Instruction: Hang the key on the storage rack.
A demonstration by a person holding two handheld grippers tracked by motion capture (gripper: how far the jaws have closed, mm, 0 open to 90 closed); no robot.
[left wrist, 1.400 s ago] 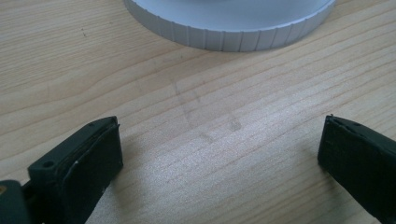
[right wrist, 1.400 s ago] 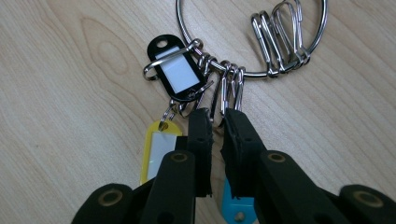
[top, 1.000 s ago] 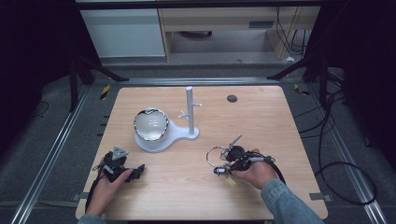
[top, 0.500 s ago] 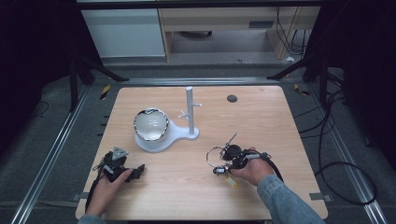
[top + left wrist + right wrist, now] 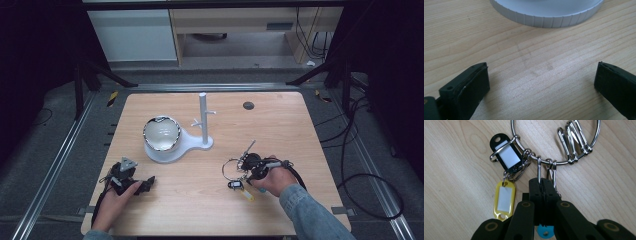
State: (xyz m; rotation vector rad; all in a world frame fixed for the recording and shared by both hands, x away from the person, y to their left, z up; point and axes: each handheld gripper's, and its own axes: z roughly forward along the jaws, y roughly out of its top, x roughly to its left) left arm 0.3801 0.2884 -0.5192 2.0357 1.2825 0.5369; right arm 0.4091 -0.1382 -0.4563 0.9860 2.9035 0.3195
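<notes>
Table: a light wooden tabletop [image 5: 200, 210] with a small dark round disc [image 5: 248, 105] near its far right edge.
Stand: a white plastic stand with a round ribbed base [image 5: 546, 12] and an upright post [image 5: 203, 117] bearing short pegs, at the table's middle left; a shiny silver bowl-like dome [image 5: 161, 133] sits on its base.
Key ring: a large silver wire ring [image 5: 554, 162] lies flat on the wood at the near right, strung with several small metal clips, a black plastic tag with a white label [image 5: 506, 153] and a yellow plastic tag with a white label [image 5: 504, 200]. A blue tag [image 5: 545, 231] peeks out under the jaws.
Right gripper [image 5: 543, 185]: jaws pressed together, pinching one of the small clips [image 5: 539, 170] hanging on the ring; held low over the table.
Left gripper [image 5: 541, 82]: jaws spread wide with nothing between them, bare wood below, just short of the stand's base, at the near left of the table.
</notes>
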